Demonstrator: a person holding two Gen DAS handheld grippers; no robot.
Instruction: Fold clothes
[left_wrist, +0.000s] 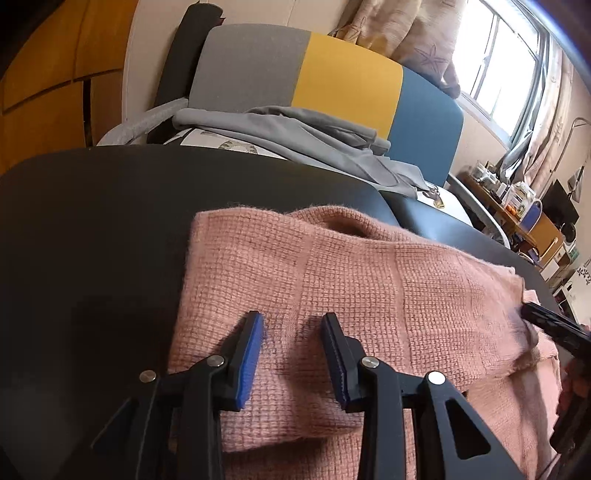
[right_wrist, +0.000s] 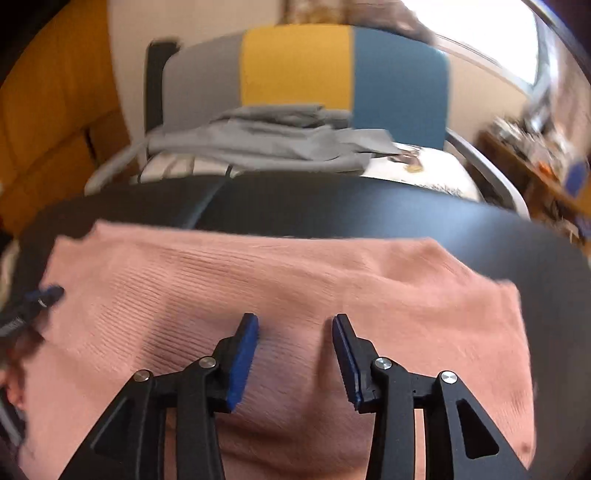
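In the left wrist view, the left hand-held gripper (left_wrist: 292, 322) points down over a pink knitted sweater (left_wrist: 369, 288) that lies folded on the dark, smooth tabletop (left_wrist: 110, 206). Its two black fingers with blue pads (left_wrist: 251, 354) stand partly apart, with a clear gap between them; only the flat knit shows in that gap and nothing is gripped. The sweater covers the near and right part of the tabletop, with bare dark surface to its left and beyond its far edge. At the right edge of this view, the black tip of the right hand-held gripper (left_wrist: 554, 325) reaches onto the sweater's right side. Beyond the tabletop stands a chair with a grey, yellow and blue panelled backrest (left_wrist: 332, 81), and a crumpled grey garment (left_wrist: 295, 133) lies on its seat. A bright window (left_wrist: 517, 74) with patterned curtains sits at the far right. In the right wrist view, which is blurred, the right hand-held gripper (right_wrist: 295, 318) hangs over the same pink sweater (right_wrist: 406, 295), its blue pads (right_wrist: 242, 362) partly apart and empty, the fabric lying loose beneath them. The left hand-held gripper (right_wrist: 40, 295) shows at the left edge, at the sweater's left side. The dark tabletop (right_wrist: 369, 210) runs behind, then the chair (right_wrist: 295, 66) and grey garment (right_wrist: 266, 136).
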